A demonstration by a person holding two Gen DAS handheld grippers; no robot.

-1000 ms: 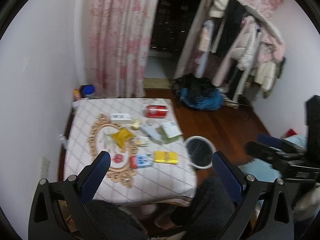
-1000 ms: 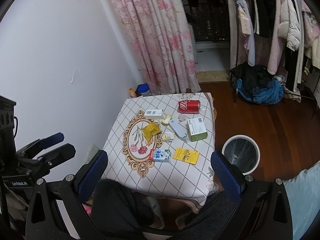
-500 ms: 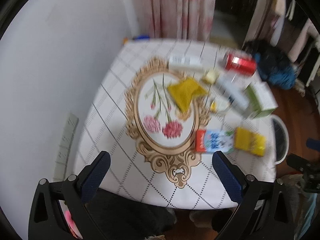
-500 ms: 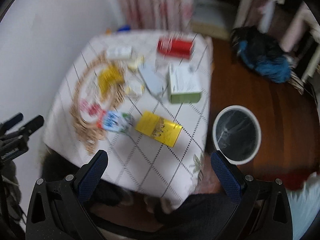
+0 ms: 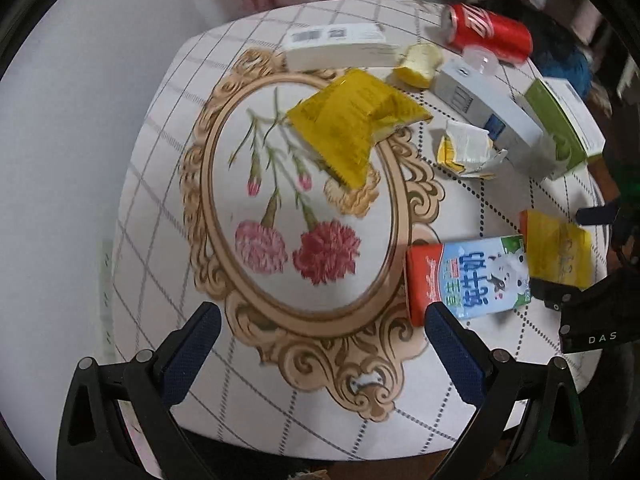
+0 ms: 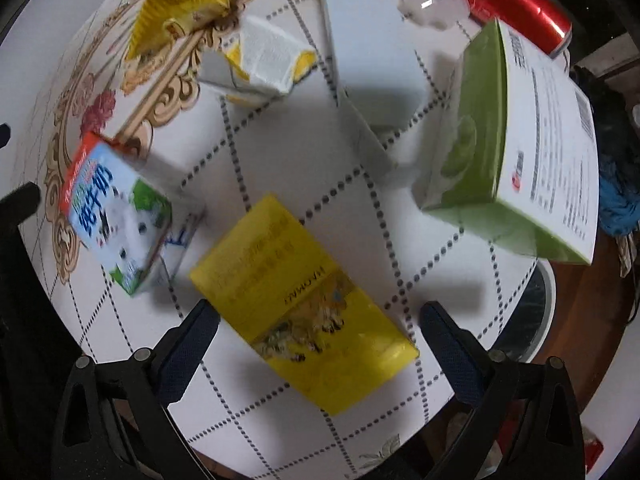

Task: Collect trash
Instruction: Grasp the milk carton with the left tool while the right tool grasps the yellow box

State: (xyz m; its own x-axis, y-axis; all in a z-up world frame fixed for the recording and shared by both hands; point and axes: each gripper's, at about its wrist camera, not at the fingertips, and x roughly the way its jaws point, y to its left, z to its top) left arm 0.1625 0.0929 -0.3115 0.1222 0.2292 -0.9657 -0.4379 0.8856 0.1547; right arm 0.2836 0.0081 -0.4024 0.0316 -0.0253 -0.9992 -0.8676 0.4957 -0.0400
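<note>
Trash lies scattered on a white checked tablecloth [image 5: 160, 184]. My left gripper [image 5: 320, 344] hangs open over the cloth's flower print, its right finger close to a blue and red milk carton [image 5: 468, 276]. Farther off are a yellow wrapper [image 5: 352, 120], a red can [image 5: 488, 32], and a crumpled white wrapper [image 5: 464, 148]. In the right wrist view my right gripper [image 6: 316, 340] stands open above a flat yellow box [image 6: 296, 308], which lies between its fingers. The milk carton [image 6: 116, 208] is to its left, a green box [image 6: 516, 144] to its right.
A white round bin [image 6: 532, 312] stands on the wooden floor past the table's right edge. Also on the table are a long white box [image 5: 336, 44], a grey-white box [image 6: 372, 40], a clear plastic cup [image 6: 436, 0] and a piece of bread [image 5: 420, 64].
Both grippers have dropped from high above the room to close over the table. The left one has come near the milk carton, the right one over the yellow box.
</note>
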